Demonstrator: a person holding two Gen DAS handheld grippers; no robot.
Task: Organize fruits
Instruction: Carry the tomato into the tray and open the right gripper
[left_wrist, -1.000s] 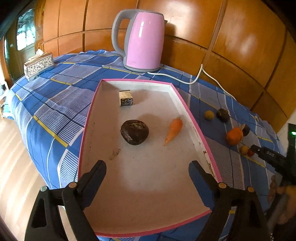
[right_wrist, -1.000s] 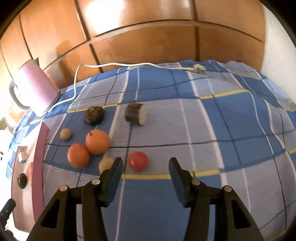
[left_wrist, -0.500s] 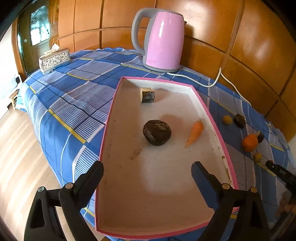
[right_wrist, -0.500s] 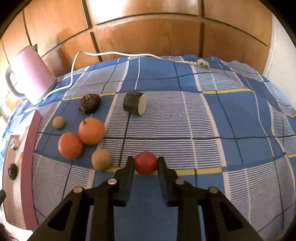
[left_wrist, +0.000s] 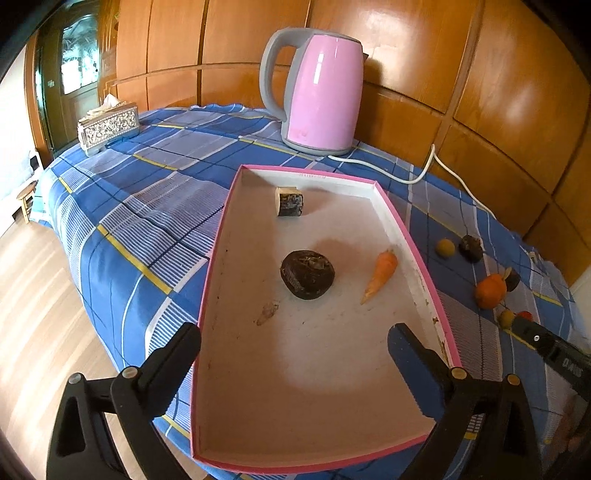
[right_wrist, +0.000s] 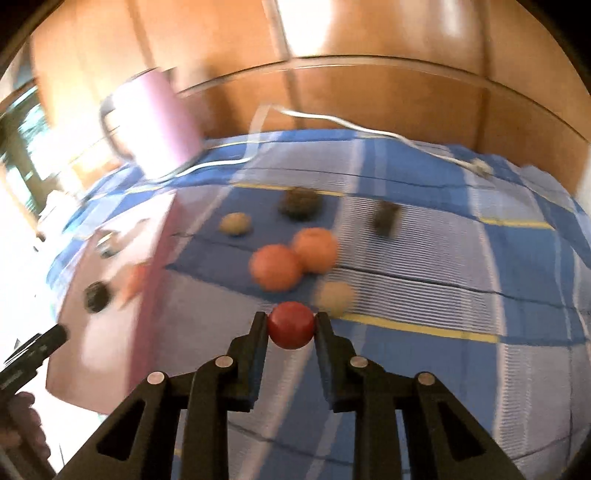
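My right gripper (right_wrist: 291, 326) is shut on a small red fruit (right_wrist: 291, 325) and holds it above the blue checked cloth; the view is blurred by motion. Behind it lie two orange fruits (right_wrist: 295, 262), a tan ball (right_wrist: 335, 297), a small yellow-brown ball (right_wrist: 235, 223) and two dark pieces (right_wrist: 300, 203). My left gripper (left_wrist: 295, 345) is open and empty over the near end of the pink-rimmed tray (left_wrist: 417, 266). The tray holds a dark round fruit (left_wrist: 307, 274), a carrot (left_wrist: 381, 274) and a cut dark chunk (left_wrist: 289, 200). The tray also shows at left in the right wrist view (right_wrist: 147, 317).
A pink kettle (left_wrist: 321, 107) stands behind the tray, its white cord (left_wrist: 432, 170) trailing right along the wood-panelled wall. A tissue box (left_wrist: 108, 125) sits at the table's far left. The table edge drops to wooden floor on the left. Loose fruits (left_wrist: 489, 290) lie right of the tray.
My right gripper closed on the red fruit, lifted it and is swinging left toward the tray. My left gripper drew back a little, still open.
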